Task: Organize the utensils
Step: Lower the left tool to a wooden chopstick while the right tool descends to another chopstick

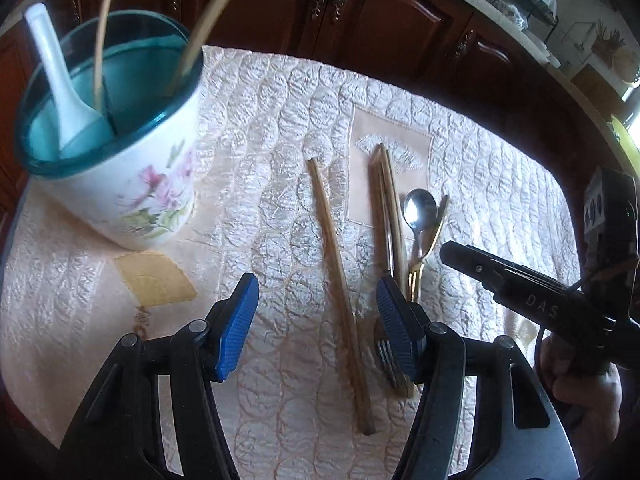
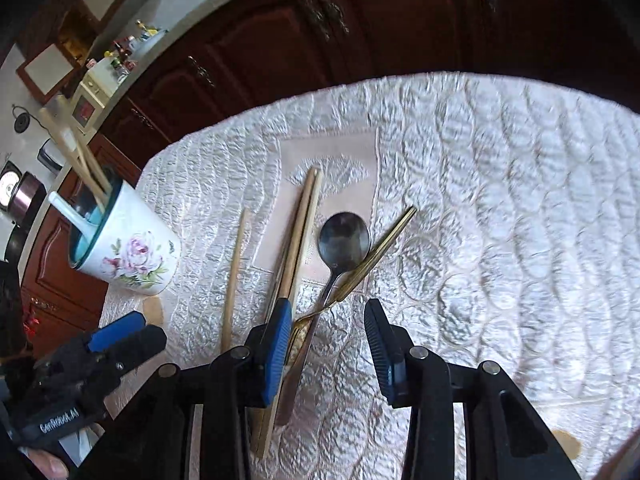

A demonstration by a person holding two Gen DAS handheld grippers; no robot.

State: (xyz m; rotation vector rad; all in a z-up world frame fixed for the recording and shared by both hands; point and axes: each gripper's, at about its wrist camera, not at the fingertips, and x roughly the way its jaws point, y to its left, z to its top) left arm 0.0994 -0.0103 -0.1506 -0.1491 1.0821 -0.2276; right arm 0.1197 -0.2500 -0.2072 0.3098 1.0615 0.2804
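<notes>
A floral cup (image 1: 132, 184) with a teal rim stands at the left of the cloth. It holds a white ceramic spoon (image 1: 60, 92) and two chopsticks (image 1: 200, 20). On the cloth lie a single chopstick (image 1: 340, 288), a chopstick pair (image 1: 386, 208), a steel spoon (image 2: 344, 240), a gold-coloured utensil (image 2: 392, 232) crossing the spoon's neck, and a fork (image 1: 390, 356). My left gripper (image 1: 318, 328) is open, low over the single chopstick. My right gripper (image 2: 328, 344) is open above the spoon's handle, its left finger over the chopstick pair. Neither holds anything.
A quilted pale tablecloth (image 2: 500, 200) covers the table; its far edge drops off before dark wooden cabinets (image 2: 360, 40). A person's hand (image 1: 580, 392) holds the right gripper close beside the left one. A counter with kitchen items runs behind.
</notes>
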